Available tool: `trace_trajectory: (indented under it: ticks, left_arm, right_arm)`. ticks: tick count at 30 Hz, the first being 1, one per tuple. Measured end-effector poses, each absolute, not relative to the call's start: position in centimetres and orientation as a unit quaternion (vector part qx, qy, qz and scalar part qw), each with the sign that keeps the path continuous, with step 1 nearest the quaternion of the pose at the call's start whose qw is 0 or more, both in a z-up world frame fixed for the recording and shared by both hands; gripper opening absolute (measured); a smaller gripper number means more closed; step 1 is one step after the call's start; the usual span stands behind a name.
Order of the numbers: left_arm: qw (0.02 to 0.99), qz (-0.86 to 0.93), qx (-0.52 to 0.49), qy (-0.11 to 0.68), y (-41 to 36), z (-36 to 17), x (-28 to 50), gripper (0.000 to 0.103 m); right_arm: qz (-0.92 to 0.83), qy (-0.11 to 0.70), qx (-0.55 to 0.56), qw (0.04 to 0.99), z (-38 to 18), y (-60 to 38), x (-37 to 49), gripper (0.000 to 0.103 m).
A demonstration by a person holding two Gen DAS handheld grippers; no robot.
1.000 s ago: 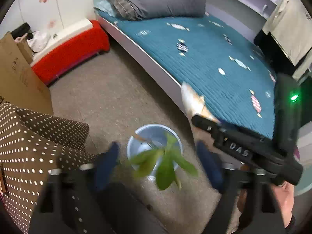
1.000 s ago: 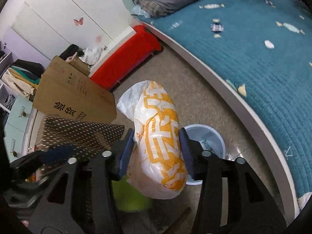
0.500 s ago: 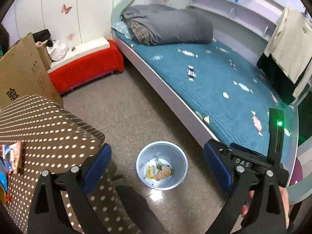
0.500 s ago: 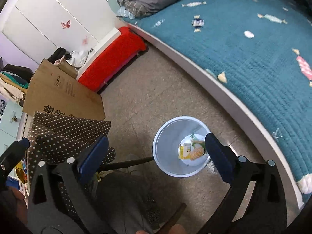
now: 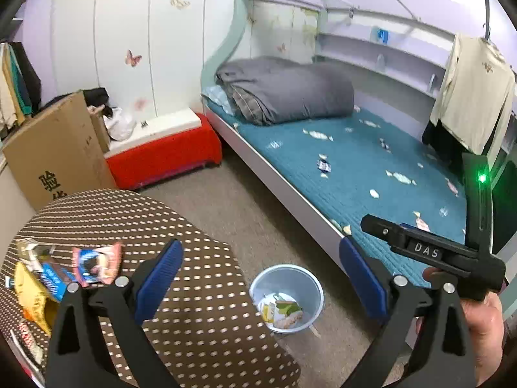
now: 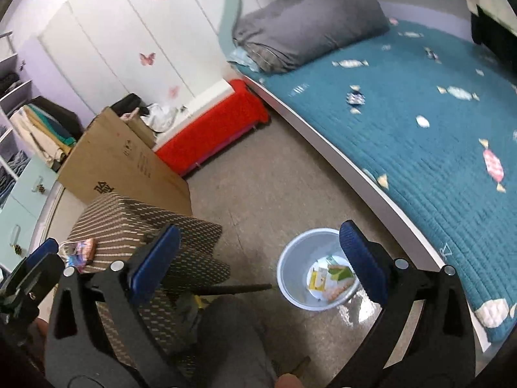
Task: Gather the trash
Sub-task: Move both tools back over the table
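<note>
A pale blue bin (image 5: 287, 297) stands on the floor beside the bed and holds several wrappers (image 5: 282, 311); it also shows in the right wrist view (image 6: 318, 270). More snack wrappers (image 5: 97, 262) lie on the brown dotted table (image 5: 181, 291) at the left. My left gripper (image 5: 261, 278) is open and empty, above the table's edge and the bin. My right gripper (image 6: 258, 262) is open and empty, above the floor left of the bin. The right gripper's body (image 5: 429, 252) shows in the left wrist view.
A bed (image 5: 365, 161) with a teal cover and a grey duvet (image 5: 287, 93) runs along the right. A red bench (image 5: 161, 155) and a cardboard box (image 5: 58, 158) stand at the back left. A dark trouser leg (image 6: 232, 346) is below the right gripper.
My left gripper let go of a green wrapper and my right gripper let go of an orange and white bag. Both now lie in the bin. Both grippers rose and tilted up.
</note>
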State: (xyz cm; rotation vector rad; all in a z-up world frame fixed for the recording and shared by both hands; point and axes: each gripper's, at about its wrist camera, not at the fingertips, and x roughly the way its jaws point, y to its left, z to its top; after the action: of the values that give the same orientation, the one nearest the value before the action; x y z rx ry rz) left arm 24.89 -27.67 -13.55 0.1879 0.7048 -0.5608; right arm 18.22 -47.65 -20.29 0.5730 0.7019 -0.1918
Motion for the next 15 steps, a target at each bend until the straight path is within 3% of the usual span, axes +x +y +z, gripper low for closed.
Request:
trace_trajectory:
  ticks: [15]
  left_arm:
    - [0.937,-0.193,0.049,0.286,-16.6,-10.1,22.1,0.095]
  right_arm:
    - [0.003,0.294,0.188,0.937,-12.2,-35.8,18.1,0.097]
